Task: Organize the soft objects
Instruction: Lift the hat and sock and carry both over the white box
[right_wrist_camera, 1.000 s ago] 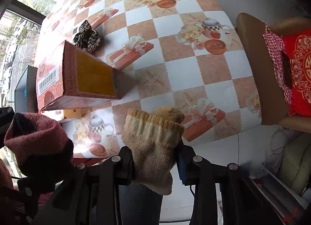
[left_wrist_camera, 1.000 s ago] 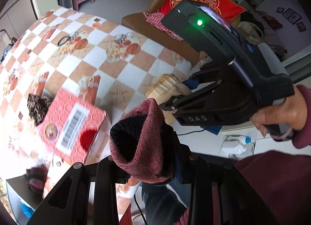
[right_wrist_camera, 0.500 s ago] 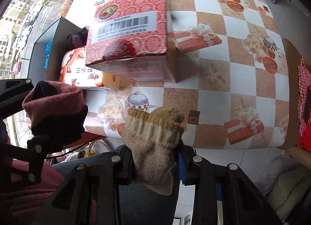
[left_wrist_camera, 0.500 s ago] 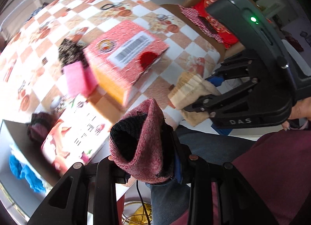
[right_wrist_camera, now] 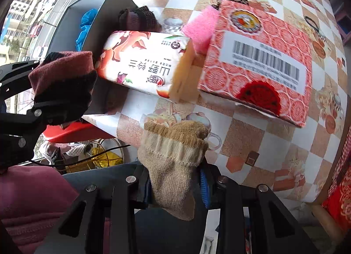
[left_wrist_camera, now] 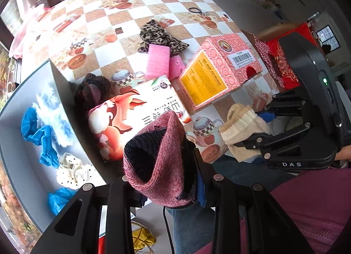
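My left gripper (left_wrist_camera: 162, 179) is shut on a dark red knitted sock (left_wrist_camera: 158, 157) with a black inside, held off the table's near edge. It also shows in the right wrist view (right_wrist_camera: 61, 87). My right gripper (right_wrist_camera: 175, 183) is shut on a beige knitted sock (right_wrist_camera: 173, 162), which also shows in the left wrist view (left_wrist_camera: 241, 131). A grey bin (left_wrist_camera: 19, 144) at the left holds blue, white and dotted soft pieces. A dark maroon sock (left_wrist_camera: 94, 89), pink sponges (left_wrist_camera: 158, 61) and a leopard-print cloth (left_wrist_camera: 160, 37) lie on the table.
A red-patterned box (left_wrist_camera: 221, 67) with a barcode and a white tissue pack (left_wrist_camera: 136, 111) lie on the checked tablecloth (left_wrist_camera: 122, 13). A chair with a red cushion (left_wrist_camera: 283, 54) stands at the right. A black hair tie (left_wrist_camera: 195, 10) lies far back.
Both grippers have swung left with their socks held. The grey bin, the tissue pack and the pink sponges have come into view.
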